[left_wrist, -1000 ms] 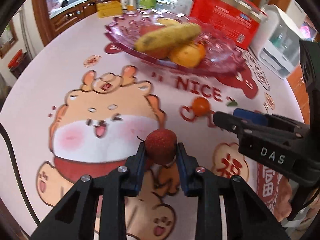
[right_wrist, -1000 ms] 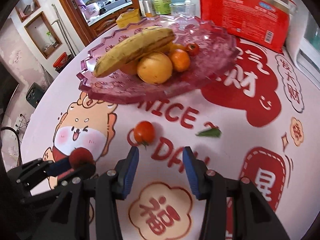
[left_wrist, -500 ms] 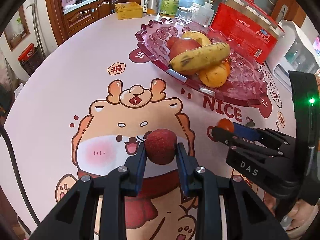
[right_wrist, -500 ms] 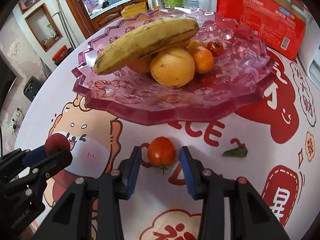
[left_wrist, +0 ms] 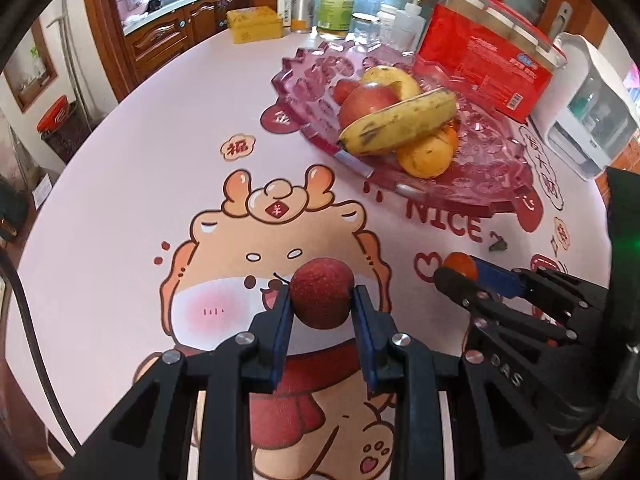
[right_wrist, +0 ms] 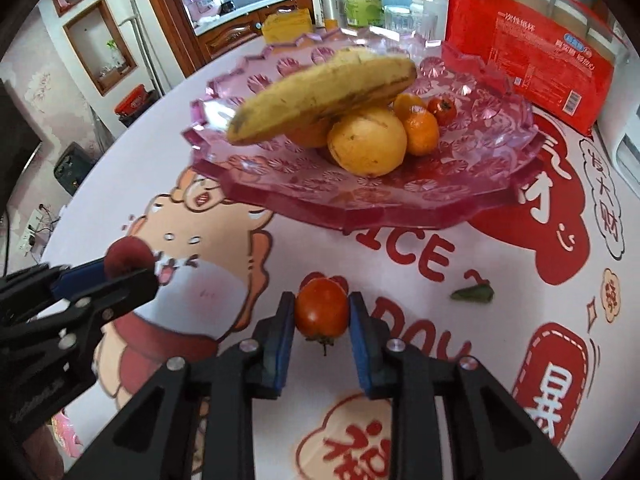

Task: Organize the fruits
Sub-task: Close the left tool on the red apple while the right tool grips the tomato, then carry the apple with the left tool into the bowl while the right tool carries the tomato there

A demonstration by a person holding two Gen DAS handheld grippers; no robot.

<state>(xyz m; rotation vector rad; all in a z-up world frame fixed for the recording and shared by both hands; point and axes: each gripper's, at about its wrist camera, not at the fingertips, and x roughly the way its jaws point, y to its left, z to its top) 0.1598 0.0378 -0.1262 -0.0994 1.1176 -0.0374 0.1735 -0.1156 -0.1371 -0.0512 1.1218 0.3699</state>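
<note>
My left gripper (left_wrist: 322,302) is shut on a dark red lychee (left_wrist: 321,298) and holds it above the printed tablecloth; it also shows in the right wrist view (right_wrist: 128,258). My right gripper (right_wrist: 322,312) is shut on a small red tomato (right_wrist: 322,312), which also shows in the left wrist view (left_wrist: 461,265). The pink glass fruit plate (right_wrist: 400,208) lies beyond both grippers. It holds a banana (right_wrist: 324,94), an orange-yellow citrus fruit (right_wrist: 366,146), a small orange (right_wrist: 420,132), a small tomato (right_wrist: 441,110) and a red apple (left_wrist: 370,104).
A red package (right_wrist: 532,60) stands behind the plate at the right. A white appliance (left_wrist: 592,120) is at the far right. Bottles (left_wrist: 336,0) and a yellow tin (left_wrist: 256,24) stand at the table's far edge. A green leaf (right_wrist: 472,294) lies on the cloth.
My right gripper has closed on the tomato and moved closer to the plate. My left gripper has risen with the lychee, so the plate looks farther off.
</note>
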